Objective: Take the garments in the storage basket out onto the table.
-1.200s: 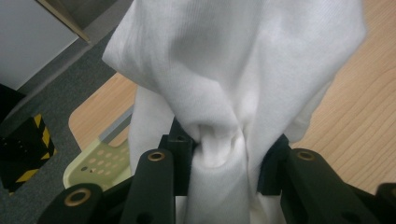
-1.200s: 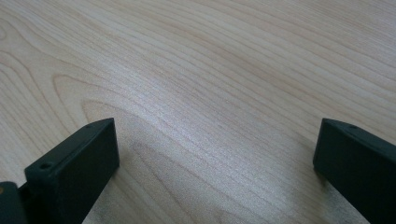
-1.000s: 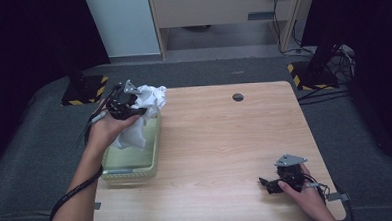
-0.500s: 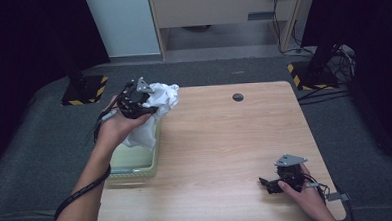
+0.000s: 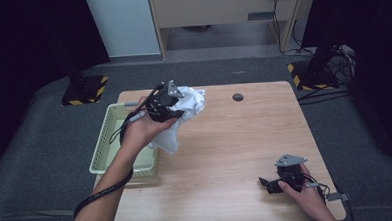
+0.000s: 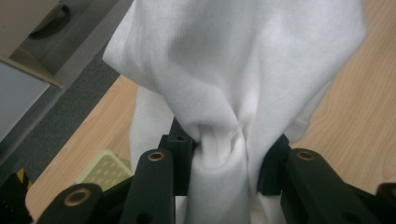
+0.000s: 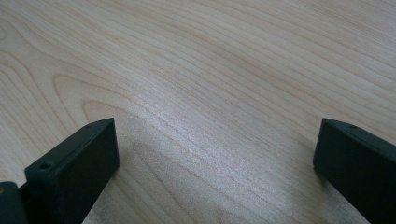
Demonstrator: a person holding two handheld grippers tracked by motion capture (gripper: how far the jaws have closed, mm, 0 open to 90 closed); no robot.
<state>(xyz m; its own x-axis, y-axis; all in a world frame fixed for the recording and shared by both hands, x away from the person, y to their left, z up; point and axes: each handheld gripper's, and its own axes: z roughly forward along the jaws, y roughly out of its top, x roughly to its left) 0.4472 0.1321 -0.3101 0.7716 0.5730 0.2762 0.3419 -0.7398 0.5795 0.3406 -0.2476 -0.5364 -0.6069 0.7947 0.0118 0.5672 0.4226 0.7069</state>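
Observation:
A white cloth (image 5: 184, 108) hangs bunched from my left gripper (image 5: 166, 106), held above the table's left part, just right of a pale green basket (image 5: 110, 144). In the left gripper view the cloth (image 6: 233, 70) is pinched between the two black jaws, with my left gripper (image 6: 222, 154) shut on a gathered fold. My right gripper (image 5: 268, 183) rests low near the table's front right, held by a hand. Looking along it, my right gripper (image 7: 215, 154) stands open over bare wood with nothing between the jaws.
A wooden table (image 5: 235, 149) carries the basket at its left edge. A small dark round disc (image 5: 238, 96) lies near the far edge. Dark mats and yellow-black striped stand feet (image 5: 83, 91) surround the table.
My left gripper has carried the cloth up out of the basket and rightward over the table. The right gripper has stayed where it was.

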